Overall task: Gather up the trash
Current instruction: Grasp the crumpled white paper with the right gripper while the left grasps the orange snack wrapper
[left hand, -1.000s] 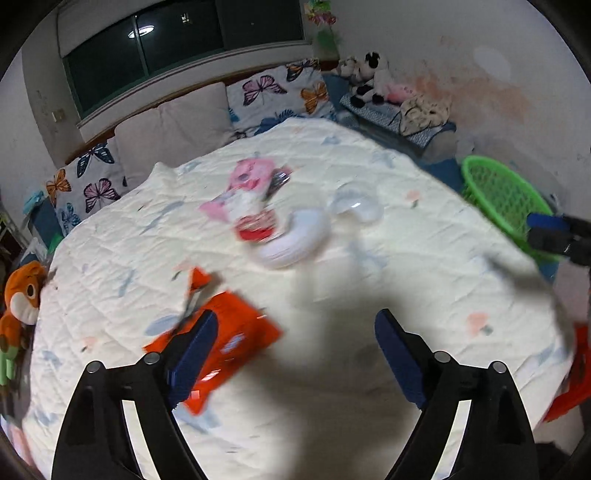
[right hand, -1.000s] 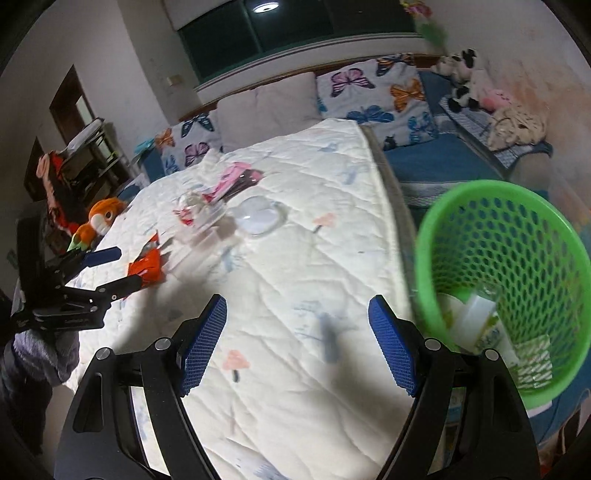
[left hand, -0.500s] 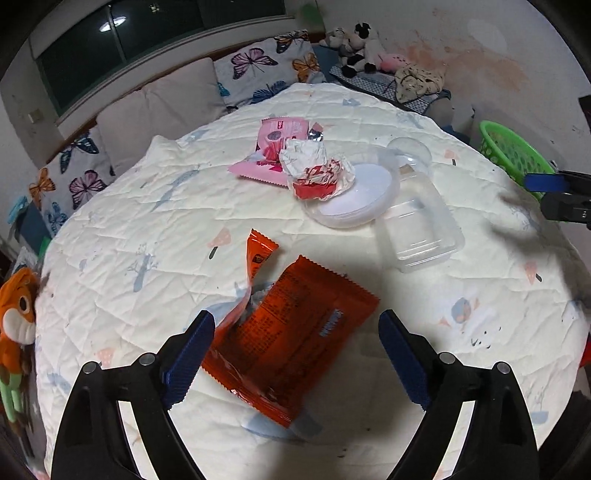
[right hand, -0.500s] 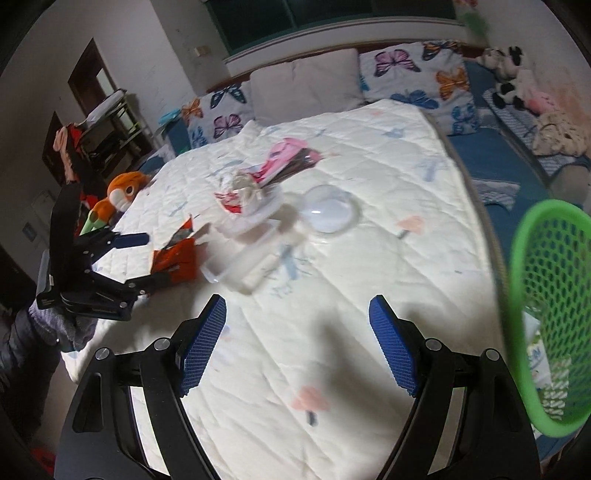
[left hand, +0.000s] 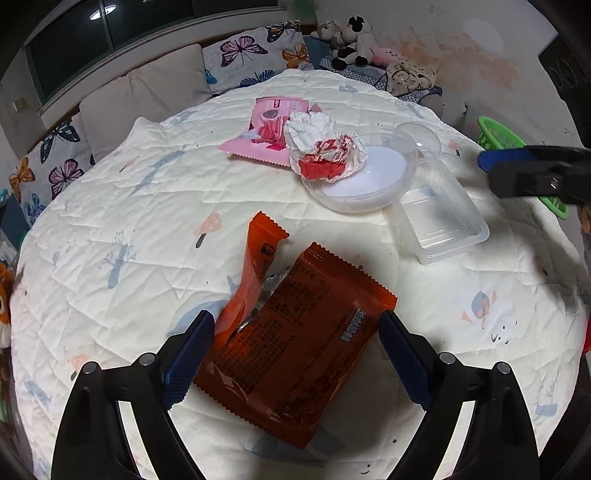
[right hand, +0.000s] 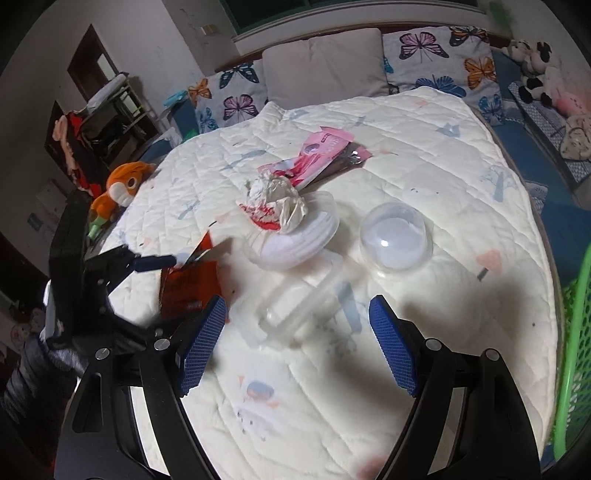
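Observation:
On the white quilted bed (left hand: 110, 229) lies a big orange snack wrapper (left hand: 295, 354), and my left gripper (left hand: 295, 325) is open just over it, one pad at each side, neither pressing. A small torn orange wrapper (left hand: 258, 258) lies beside it. Further back are a pink wrapper (left hand: 273, 129), crumpled red-and-white paper (left hand: 321, 147) in a white round bowl (left hand: 369, 184), a clear dome lid (left hand: 421, 140) and a clear rectangular tray (left hand: 439, 221). My right gripper (right hand: 297, 306) stands open above the blurred clear tray (right hand: 291, 310), with nothing held. The green basket (right hand: 576, 332) is at the right edge.
Butterfly pillows (right hand: 432, 48) line the bed's head. Plush toys (left hand: 351, 33) sit at the back right, and an orange plush (right hand: 122, 184) lies off the bed's left side. A person's dark sleeve (right hand: 33, 373) holds the left gripper (right hand: 147, 262). A shelf (right hand: 110, 110) stands at the left wall.
My left gripper came down and forward until the big orange wrapper lay between its pads. My right gripper swung left from the green basket to the clear tray.

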Available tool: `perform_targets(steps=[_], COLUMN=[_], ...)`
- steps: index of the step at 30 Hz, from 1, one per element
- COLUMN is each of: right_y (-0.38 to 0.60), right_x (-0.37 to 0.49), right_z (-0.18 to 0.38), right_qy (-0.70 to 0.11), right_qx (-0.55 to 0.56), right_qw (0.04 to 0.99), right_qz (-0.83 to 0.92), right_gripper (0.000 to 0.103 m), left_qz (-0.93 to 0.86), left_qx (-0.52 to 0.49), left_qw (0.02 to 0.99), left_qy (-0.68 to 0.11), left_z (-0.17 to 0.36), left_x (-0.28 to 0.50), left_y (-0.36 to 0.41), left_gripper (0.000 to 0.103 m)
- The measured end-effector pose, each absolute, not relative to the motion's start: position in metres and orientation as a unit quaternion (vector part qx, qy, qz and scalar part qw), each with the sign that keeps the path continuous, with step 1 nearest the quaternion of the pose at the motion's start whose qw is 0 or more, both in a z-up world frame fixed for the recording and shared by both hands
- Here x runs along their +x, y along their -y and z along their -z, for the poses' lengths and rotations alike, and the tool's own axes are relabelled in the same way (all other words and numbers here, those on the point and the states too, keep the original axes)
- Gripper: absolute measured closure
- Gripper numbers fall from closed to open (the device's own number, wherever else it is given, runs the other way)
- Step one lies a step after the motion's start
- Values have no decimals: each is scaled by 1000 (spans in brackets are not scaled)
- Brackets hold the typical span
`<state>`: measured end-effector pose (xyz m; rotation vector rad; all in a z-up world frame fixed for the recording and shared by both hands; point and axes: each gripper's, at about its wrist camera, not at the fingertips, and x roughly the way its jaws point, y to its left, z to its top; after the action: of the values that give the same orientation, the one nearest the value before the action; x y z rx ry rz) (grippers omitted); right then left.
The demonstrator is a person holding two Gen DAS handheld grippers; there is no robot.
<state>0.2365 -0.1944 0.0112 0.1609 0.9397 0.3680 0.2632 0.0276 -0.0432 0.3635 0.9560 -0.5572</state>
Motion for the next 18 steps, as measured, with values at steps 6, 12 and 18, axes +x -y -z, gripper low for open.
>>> perform_targets(steps=[6,12,18], right_y=[175,153,138], right_x=[258,285,313], right_z=[-24,-24,-9], right_qy=[-428,-424,-440], right_qx=[44,17,7], right_qw=[885,884,874], right_qz=[-179,-197,-206], right_gripper=[23,28,34], left_qz=[267,274,277], left_qx=[155,136,116], left_qw=[838,840,841], left_qy=[-449,-448,-450], left_z=[47,48,47], left_x=[264,267,269], left_y=[-30,-33,-37], left_gripper=[20,23,23])
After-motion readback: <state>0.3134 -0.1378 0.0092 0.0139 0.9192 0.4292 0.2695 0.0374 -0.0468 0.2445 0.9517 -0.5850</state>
